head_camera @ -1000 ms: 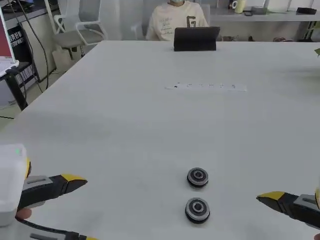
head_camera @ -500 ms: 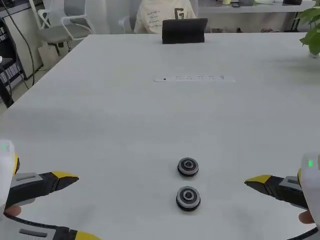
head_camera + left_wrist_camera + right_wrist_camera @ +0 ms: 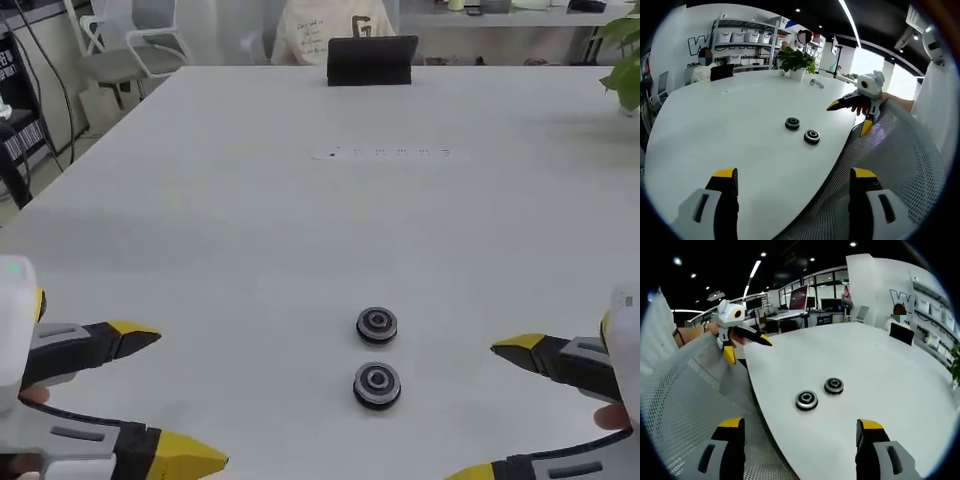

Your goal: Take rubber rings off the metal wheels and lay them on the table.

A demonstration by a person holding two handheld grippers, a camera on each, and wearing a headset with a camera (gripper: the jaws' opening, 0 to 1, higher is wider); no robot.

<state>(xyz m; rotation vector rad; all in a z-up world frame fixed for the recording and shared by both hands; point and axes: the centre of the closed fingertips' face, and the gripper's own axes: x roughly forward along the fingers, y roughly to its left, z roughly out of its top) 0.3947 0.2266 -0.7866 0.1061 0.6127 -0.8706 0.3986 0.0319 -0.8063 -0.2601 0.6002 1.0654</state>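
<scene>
white office table (image 3: pixel 250 220) | far wheel (image 3: pixel 377 325), near wheel (image 3: pixel 377 385) unmoved, rings (image 3: pixel 357 388) on | left tool (image 3: pixel 192 398), right tool (image 3: pixel 472 411) gape wide, empty, flanking as before | removal not begun

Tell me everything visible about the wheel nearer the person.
The near wheel is a small round disc lying flat on the white table, silvery metal at the hub, dark at the centre, with a dark rubber ring on its rim. It lies just in front of the other wheel, apart from it. Only the table touches it; the left tool and right tool hang open at either side, clear of it.
</scene>
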